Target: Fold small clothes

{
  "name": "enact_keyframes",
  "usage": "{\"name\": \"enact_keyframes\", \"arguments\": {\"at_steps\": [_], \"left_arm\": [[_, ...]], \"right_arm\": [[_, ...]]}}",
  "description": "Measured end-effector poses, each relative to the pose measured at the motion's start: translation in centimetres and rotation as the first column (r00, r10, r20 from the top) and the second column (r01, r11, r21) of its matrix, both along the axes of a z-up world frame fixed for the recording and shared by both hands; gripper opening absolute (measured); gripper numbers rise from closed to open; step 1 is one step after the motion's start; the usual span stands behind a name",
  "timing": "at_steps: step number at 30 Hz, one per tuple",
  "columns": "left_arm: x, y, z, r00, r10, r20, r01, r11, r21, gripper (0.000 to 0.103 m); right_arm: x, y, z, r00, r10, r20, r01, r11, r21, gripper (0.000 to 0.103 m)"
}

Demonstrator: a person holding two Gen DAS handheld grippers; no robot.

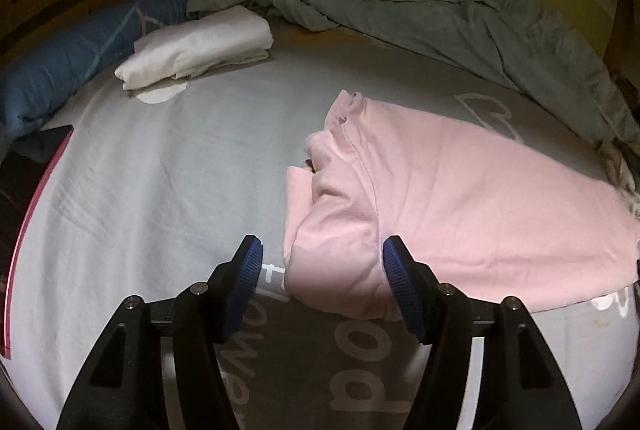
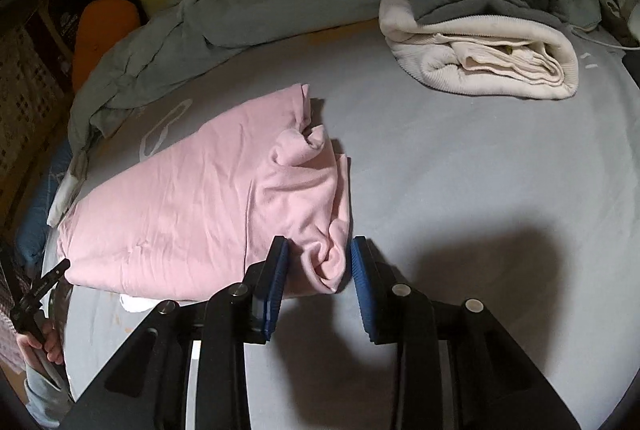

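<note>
A pink garment (image 1: pixel 460 198) lies folded lengthwise on the grey bed sheet (image 1: pixel 160 170). My left gripper (image 1: pixel 322 250) is open over its near left corner. The bunched pink cloth sits between the blue pads, and the left pad stands apart from it. In the right wrist view the same pink garment (image 2: pixel 192 206) stretches to the left. My right gripper (image 2: pixel 318 250) is open around its near right corner, with a small gap at the right pad. The left gripper (image 2: pixel 40 290) also shows at the far left edge, held by a hand (image 2: pixel 40 346).
A folded white garment (image 1: pixel 200 46) lies at the back left beside a blue pillow (image 1: pixel 72 62). A rumpled grey-green blanket (image 1: pixel 400 2) runs along the back. A stack of folded white and grey clothes (image 2: pixel 480 54) sits at the back right. An orange cushion (image 2: pixel 104 30) lies beyond the blanket.
</note>
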State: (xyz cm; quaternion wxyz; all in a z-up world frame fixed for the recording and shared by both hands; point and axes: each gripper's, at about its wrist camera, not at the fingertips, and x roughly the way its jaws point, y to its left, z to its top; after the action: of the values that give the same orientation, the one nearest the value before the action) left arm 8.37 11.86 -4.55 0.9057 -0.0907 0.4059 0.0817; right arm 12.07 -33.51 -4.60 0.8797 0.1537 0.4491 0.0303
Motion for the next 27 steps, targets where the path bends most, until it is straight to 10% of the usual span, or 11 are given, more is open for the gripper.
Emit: {"name": "enact_keyframes", "arguments": {"at_steps": [1, 12, 17, 19, 23, 27], "left_arm": [[0.0, 0.0, 0.0, 1.0, 0.002, 0.001, -0.002, 1.0, -0.004, 0.063], [-1.5, 0.1, 0.2, 1.0, 0.011, 0.016, -0.011, 1.0, -0.015, 0.063], [-3.6, 1.2, 2.0, 0.992, -0.028, 0.122, 0.052, 0.979, -0.199, 0.062], [-4.5, 0.8, 3.1, 0.986, -0.044, 0.162, 0.078, 0.974, -0.211, 0.068], [-4.2, 0.8, 2.5, 0.993, -0.002, 0.119, 0.034, 0.964, -0.263, 0.081], [-3.3, 1.5, 0.4, 0.998, 0.044, 0.033, -0.031, 0.945, -0.324, 0.081]], "right_arm": [[-0.2, -0.1, -0.2, 1.0, -0.003, 0.007, 0.003, 1.0, 0.015, 0.005], [-1.9, 0.5, -0.7, 0.998, -0.065, 0.002, 0.065, 0.995, -0.076, 0.003], [-2.5, 1.1, 1.2, 0.995, -0.065, 0.077, 0.074, 0.991, -0.11, 0.005], [-3.2, 1.6, 2.5, 0.987, -0.068, 0.144, 0.088, 0.987, -0.137, 0.012], [-4.1, 4.6, 4.9, 0.962, 0.028, 0.271, -0.002, 0.995, -0.096, 0.058], [-2.7, 10.1, 5.5, 0.951, 0.168, 0.261, -0.152, 0.985, -0.082, 0.058]]}}
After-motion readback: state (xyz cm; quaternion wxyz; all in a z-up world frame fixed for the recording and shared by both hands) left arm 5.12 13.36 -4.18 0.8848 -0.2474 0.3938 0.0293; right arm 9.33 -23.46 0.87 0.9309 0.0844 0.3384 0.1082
